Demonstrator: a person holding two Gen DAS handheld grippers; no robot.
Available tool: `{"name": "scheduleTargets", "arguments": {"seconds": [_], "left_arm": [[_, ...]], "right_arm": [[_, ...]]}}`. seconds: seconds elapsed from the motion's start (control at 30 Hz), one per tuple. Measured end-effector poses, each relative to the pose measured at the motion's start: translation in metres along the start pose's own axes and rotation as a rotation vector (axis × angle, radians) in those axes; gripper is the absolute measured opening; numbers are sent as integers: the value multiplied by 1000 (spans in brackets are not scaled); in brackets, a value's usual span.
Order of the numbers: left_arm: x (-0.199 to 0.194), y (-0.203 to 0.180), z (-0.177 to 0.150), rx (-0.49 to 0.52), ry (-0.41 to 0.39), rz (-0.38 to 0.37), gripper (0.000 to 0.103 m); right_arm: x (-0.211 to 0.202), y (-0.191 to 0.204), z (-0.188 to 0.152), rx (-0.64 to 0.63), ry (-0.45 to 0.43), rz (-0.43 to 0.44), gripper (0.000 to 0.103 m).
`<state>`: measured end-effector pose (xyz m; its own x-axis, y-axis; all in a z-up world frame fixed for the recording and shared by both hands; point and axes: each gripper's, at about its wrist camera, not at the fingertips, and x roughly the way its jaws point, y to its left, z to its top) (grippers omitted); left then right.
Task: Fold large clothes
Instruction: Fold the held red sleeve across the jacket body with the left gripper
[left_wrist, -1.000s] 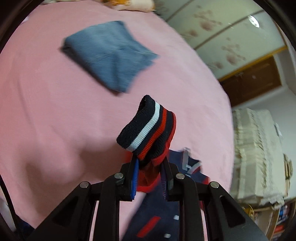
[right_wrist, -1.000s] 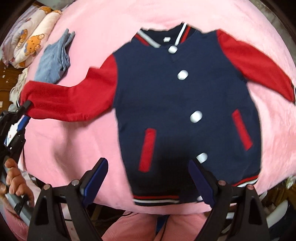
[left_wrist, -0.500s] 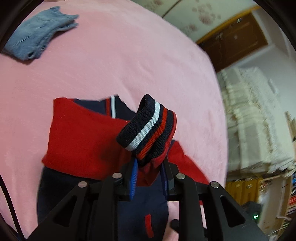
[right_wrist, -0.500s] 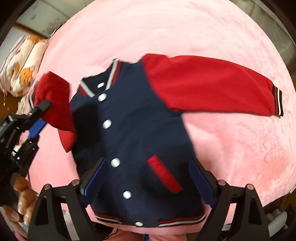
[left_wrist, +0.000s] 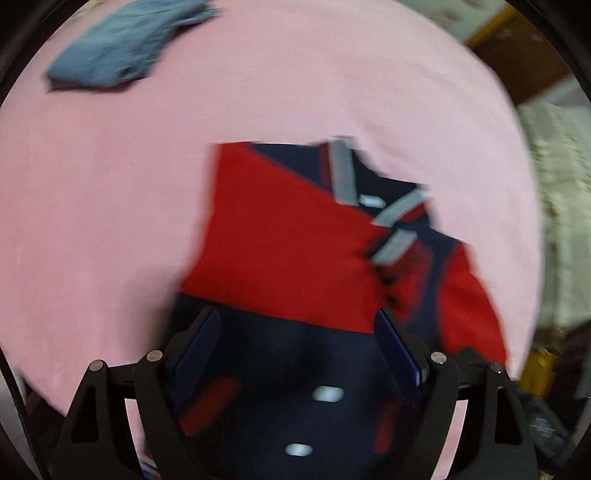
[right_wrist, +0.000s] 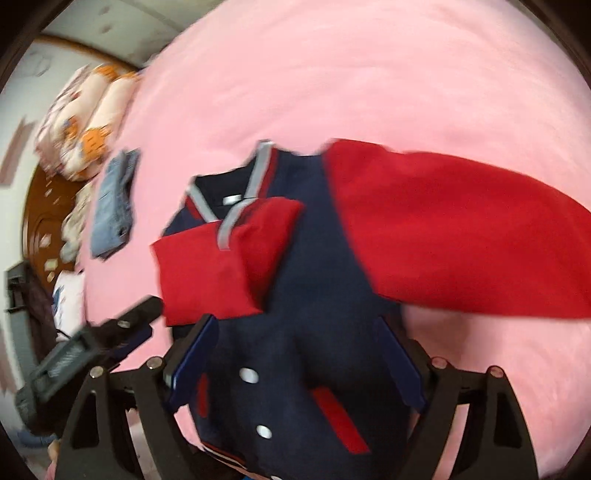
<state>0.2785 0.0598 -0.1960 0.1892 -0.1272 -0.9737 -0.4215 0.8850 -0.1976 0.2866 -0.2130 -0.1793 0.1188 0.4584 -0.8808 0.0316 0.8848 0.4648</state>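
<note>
Hovering with both tools spread empty, left tool (left_wrist: 295, 354) and right tool (right_wrist: 295, 358), I judge the jacket (right_wrist: 314, 295) soft, floppy; pinch the outstretched sleeve (right_wrist: 461, 236) at its cuff.

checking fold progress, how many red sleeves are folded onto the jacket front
1. One red sleeve lies folded across the chest; the other sleeve stays spread on the pink bedspread.

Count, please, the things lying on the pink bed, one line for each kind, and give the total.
Jackets: 1, the navy and red jacket
Folded denim garments: 1, the folded jeans
Patterned pillows or quilts: 1, the bear-print bedding at the bed's edge
Total: 3
</note>
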Motion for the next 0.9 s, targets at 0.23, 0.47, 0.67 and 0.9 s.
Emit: {"name": "scheduleTargets", "arguments": {"seconds": [0.23, 0.47, 0.67, 0.9], "left_arm": [[14, 62, 11, -87, 16, 175, 84], [32, 86, 10, -135, 69, 192, 84], [43, 98, 9, -124, 88, 185, 84], [58, 86, 6, -52, 95, 187, 84]], "right_arm": [[38, 79, 25, -256, -69, -121, 65], [100, 108, 45, -375, 45, -424, 63], [109, 101, 46, -428, 40, -416, 23], [42, 33, 39, -156, -165, -115, 21]]}}
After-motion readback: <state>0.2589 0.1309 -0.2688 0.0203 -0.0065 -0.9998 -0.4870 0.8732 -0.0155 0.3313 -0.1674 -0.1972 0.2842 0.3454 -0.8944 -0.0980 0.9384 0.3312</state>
